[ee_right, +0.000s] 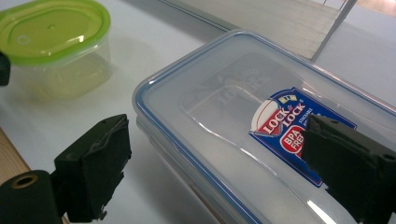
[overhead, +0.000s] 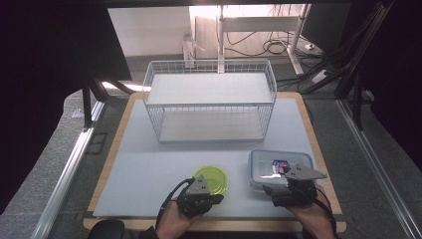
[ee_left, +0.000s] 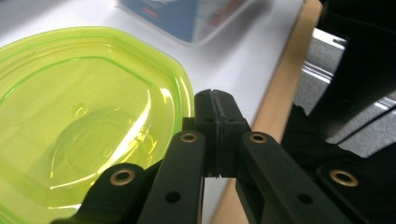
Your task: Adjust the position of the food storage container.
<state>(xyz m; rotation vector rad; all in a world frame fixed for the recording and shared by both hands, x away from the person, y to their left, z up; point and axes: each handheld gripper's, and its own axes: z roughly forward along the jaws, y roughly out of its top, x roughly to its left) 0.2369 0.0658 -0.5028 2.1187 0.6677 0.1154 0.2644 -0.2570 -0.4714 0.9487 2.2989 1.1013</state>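
Containers are what we are working with here, and we are counting two of them on the table mat [overhead: 149, 169]: one small green-lidded tub [overhead: 213, 179] and one flat clear box [overhead: 278, 167] with a blue-edged lid and a printed label. Behind them we are seeing one white wire rack [overhead: 209, 99] with two shelves, standing toward the far side of the mat, well apart from both containers.

The tub is sitting near the front edge of the mat, a little left of the middle, and the clear box is lying just to its right, the two near each other but not touching.

We are holding two grippers, one in each hand, with both forearms coming in low from the near edge of the table. The left gripper [overhead: 205, 188] is sitting just beside the near rim of the tub; in its own view its jaws are pressed together tip to tip with nothing between them, right beside the green lid. The right gripper [overhead: 297, 181] is reaching over the near end of the clear box; in the right gripper view its jaws are spread wide, one off the box's corner and the other above the label, gripping nothing, the box lying between them.
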